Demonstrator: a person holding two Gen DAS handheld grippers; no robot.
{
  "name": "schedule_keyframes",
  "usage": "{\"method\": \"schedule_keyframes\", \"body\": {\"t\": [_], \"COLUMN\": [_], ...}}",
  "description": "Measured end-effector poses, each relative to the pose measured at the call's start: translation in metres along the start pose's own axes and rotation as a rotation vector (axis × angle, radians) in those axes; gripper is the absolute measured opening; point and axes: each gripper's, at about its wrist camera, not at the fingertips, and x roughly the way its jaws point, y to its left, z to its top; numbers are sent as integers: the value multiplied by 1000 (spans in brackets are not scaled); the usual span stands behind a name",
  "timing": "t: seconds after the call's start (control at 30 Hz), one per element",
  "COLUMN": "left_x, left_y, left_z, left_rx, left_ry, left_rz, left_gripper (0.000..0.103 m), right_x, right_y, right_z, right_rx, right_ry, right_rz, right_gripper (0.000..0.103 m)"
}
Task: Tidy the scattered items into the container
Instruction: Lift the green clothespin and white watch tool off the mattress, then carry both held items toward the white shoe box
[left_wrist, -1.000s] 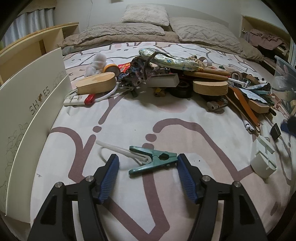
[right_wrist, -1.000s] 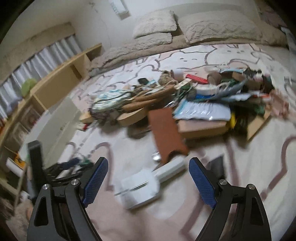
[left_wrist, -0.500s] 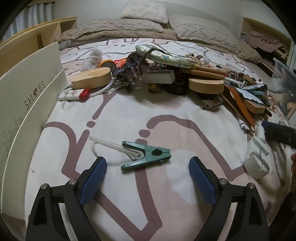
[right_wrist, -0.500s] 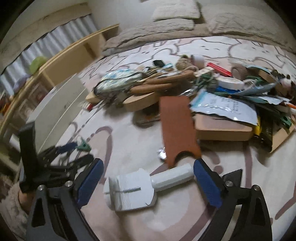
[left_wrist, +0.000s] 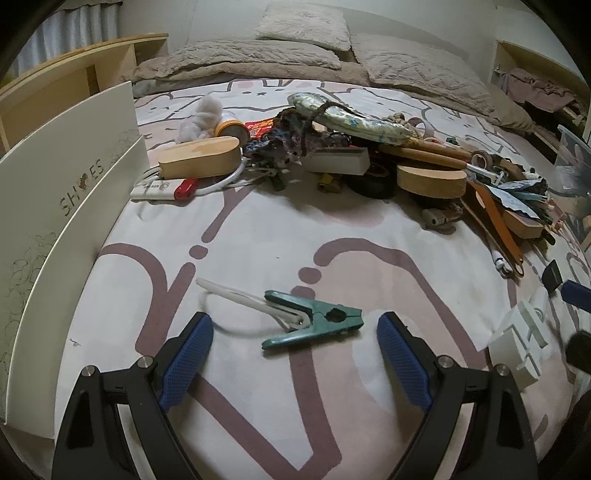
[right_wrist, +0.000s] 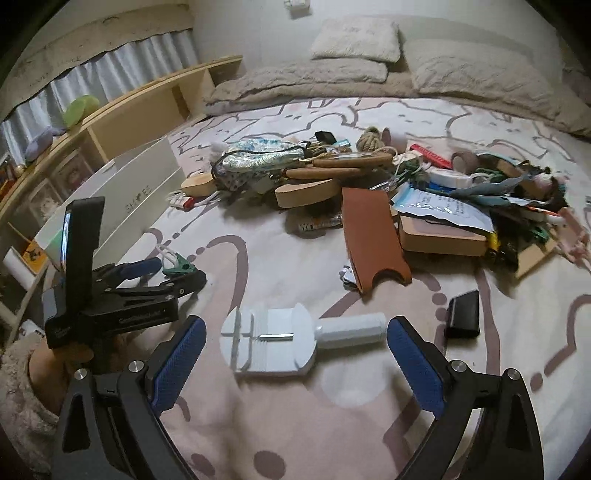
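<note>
Now that the left hand-held gripper (left_wrist: 295, 350) has spread wide, gripping nothing, the green clip (left_wrist: 314, 324) lies loose on the bed (left_wrist: 258, 229); the right hand-held gripper (right_wrist: 293, 354), also open, brackets the white tool (right_wrist: 273, 341). White box (left_wrist: 55, 206) waits leftward.

A patterned bed (left_wrist: 258, 229) carries a green clip (left_wrist: 314, 323), a white tool (right_wrist: 280, 341) and a clutter pile (right_wrist: 369, 184).

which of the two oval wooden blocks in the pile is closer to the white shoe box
The left block, beside the red-and-white power strip. The other block lies further right, past the black tape roll.
</note>
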Motion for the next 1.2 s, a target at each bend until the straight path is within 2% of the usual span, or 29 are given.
{"method": "schedule_keyframes", "body": {"t": [0.13, 0.3, 0.53, 0.67, 0.8, 0.93, 1.2], "left_x": [1, 0, -2, -4, -5, -6, -8], "left_y": [1, 4, 3, 4, 4, 3, 3], "left_z": [0, 1, 2, 3, 3, 4, 4], "left_rx": [1, -8, -5, -8, -12, -14, -15], "left_ry": [-3, -3, -1, -1, 3, 4, 6], "left_rz": [6, 11, -9, -29, -47, -66, -80], "left_gripper": [91, 82, 65, 51, 51, 51, 51], "right_x": [3, 9, 21, 31, 34, 36, 34], "right_y": [12, 16, 21, 22, 24, 21, 23], "right_z": [-12, -18, -18, -19, -18, -18, -18], "right_rx": [0, 21, 15, 30, 27, 35, 6], "right_ry": [17, 23, 42, 57, 46, 41, 30], "right_rz": [-12, -27, -35, -34, -53, -86, -105], "right_gripper": [99, 98, 98, 88, 86, 66, 66]}}
